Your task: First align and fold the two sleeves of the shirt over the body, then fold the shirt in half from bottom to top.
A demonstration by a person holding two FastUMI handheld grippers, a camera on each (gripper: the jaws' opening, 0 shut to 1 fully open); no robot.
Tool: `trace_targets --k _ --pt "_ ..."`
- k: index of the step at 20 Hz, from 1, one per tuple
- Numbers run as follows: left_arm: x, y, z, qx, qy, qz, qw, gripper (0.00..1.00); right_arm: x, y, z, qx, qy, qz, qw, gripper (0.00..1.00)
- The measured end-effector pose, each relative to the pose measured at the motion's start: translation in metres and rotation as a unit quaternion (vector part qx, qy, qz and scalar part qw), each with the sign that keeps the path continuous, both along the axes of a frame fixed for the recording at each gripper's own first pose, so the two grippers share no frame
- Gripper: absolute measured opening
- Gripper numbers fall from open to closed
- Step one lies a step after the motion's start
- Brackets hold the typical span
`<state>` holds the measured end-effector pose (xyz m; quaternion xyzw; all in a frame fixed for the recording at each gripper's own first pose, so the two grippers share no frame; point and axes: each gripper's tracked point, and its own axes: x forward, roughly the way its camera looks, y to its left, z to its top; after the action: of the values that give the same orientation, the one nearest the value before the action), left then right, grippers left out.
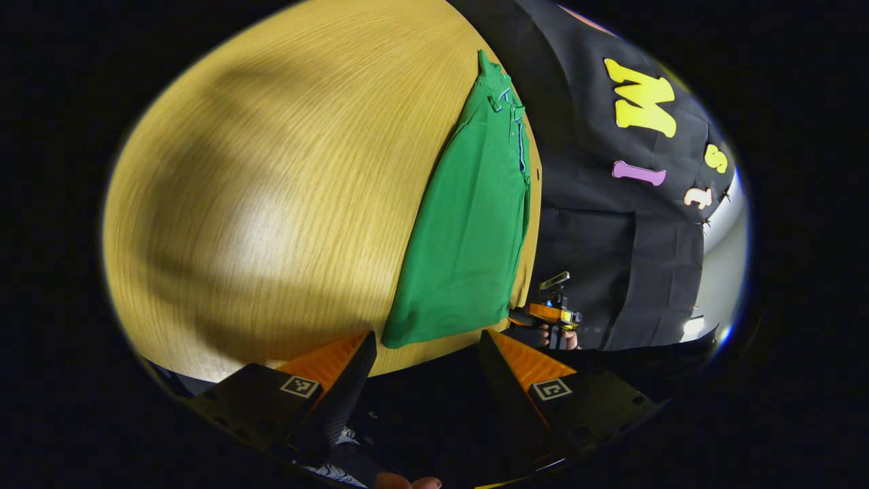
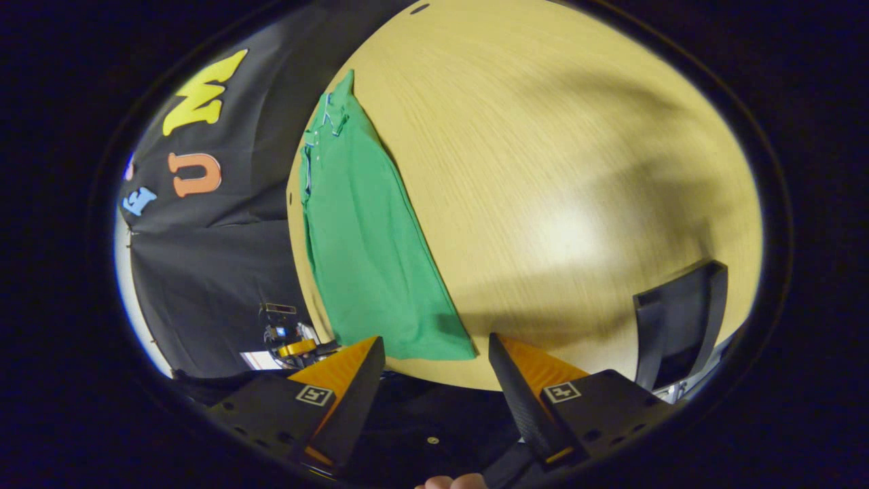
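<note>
Left gripper view: left claw point(image 1: 426, 353) held off the near edge of the worktop point(image 1: 271, 204), its fingers spread wide apart, nothing between them. Green shirt point(image 1: 475, 217) lies flat on the light wood-grain surface as a long narrow strip, sleeves already folded in over the body, collar at the far end, hem at the near end close to the worktop's edge. Hem sits just beyond the claw, not touching it. Farther off past the shirt's near corner, the right claw point(image 1: 553, 309) is seen with a hand gripping it from below, off the worktop's edge; cannot tell from here how its fingers stand. Right gripper view: right claw point(image 2: 434, 356) fingers also spread apart, holding nothing, poised just short of the hem of the same shirt. A dark chair back point(image 2: 679, 326) stands at the worktop's edge to one side, well apart from the shirt.
</note>
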<state>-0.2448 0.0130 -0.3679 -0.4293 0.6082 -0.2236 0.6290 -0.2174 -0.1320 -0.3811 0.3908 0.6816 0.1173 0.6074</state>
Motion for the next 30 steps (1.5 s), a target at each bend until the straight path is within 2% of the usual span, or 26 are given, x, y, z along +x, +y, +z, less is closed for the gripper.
trace_targets --k 1,7,9,10,11,13,14,15,16,17,18,19,20,22,25,26,30 --pt "0.003 -0.003 0.002 -0.007 0.0 0.004 1.0 0.95 0.0 0.003 0.001 0.007 0.001 -0.004 1.0 0.95" --pt "0.021 -0.03 -0.001 -0.025 -0.019 0.003 0.999 0.93 0.003 0.017 0.001 0.02 -0.003 -0.006 1.0 0.95" --pt "0.024 -0.041 -0.009 -0.013 -0.016 -0.009 1.0 0.92 0.003 0.023 0.001 0.021 -0.006 -0.001 1.0 0.92" --pt "0.023 -0.045 -0.012 -0.01 -0.011 -0.012 1.0 0.87 0.004 0.028 0.001 0.022 -0.009 0.003 1.0 0.92" --pt "0.024 -0.049 -0.013 -0.012 -0.007 -0.015 1.0 0.73 0.006 0.033 -0.002 0.016 -0.011 0.008 1.0 0.95" --pt "0.025 -0.056 -0.016 -0.009 0.001 -0.018 1.0 0.63 0.012 0.05 -0.007 0.011 -0.013 0.018 1.0 0.81" --pt "0.026 -0.057 -0.018 -0.006 0.007 -0.014 1.0 0.53 0.017 0.059 -0.011 0.011 -0.013 0.019 1.0 0.72" --pt "0.028 -0.06 -0.022 0.0 0.015 -0.01 1.0 0.53 0.019 0.064 -0.014 0.01 -0.013 0.019 1.0 0.66" --pt "0.031 -0.062 -0.026 0.006 0.023 -0.005 1.0 0.47 0.02 0.068 -0.018 0.007 -0.013 0.02 1.0 0.58" --pt "0.032 -0.065 -0.029 0.012 0.03 0.001 0.999 0.32 0.02 0.07 -0.019 0.007 -0.013 0.017 1.0 0.52" --pt "0.034 -0.067 -0.031 0.017 0.036 0.008 0.999 0.21 0.021 0.073 -0.02 0.012 -0.011 0.011 1.0 0.47" --pt "0.037 -0.069 -0.029 0.016 0.041 0.015 0.999 0.12 0.021 0.076 -0.018 0.015 -0.011 0.009 1.0 0.47" --pt "0.038 -0.071 -0.029 0.02 0.047 0.019 0.999 0.08 0.021 0.076 -0.029 -0.009 -0.01 0.018 1.0 0.46" --pt "0.038 -0.075 -0.029 0.034 0.053 0.016 0.998 0.03 0.016 0.08 -0.026 0.0 -0.003 0.013 1.0 0.07" --pt "0.049 -0.083 -0.012 0.033 0.038 0.023 0.998 0.03 0.01 0.098 -0.022 0.01 -0.014 0.021 1.0 0.06" --pt "0.054 -0.088 -0.003 0.031 0.03 0.026 0.999 0.03 0.016 0.096 -0.019 0.011 -0.019 0.015 1.0 0.01" --pt "0.065 -0.101 0.024 0.041 -0.018 0.013 0.999 0.03 0.047 0.097 0.015 0.037 -0.042 -0.014 0.998 0.0"
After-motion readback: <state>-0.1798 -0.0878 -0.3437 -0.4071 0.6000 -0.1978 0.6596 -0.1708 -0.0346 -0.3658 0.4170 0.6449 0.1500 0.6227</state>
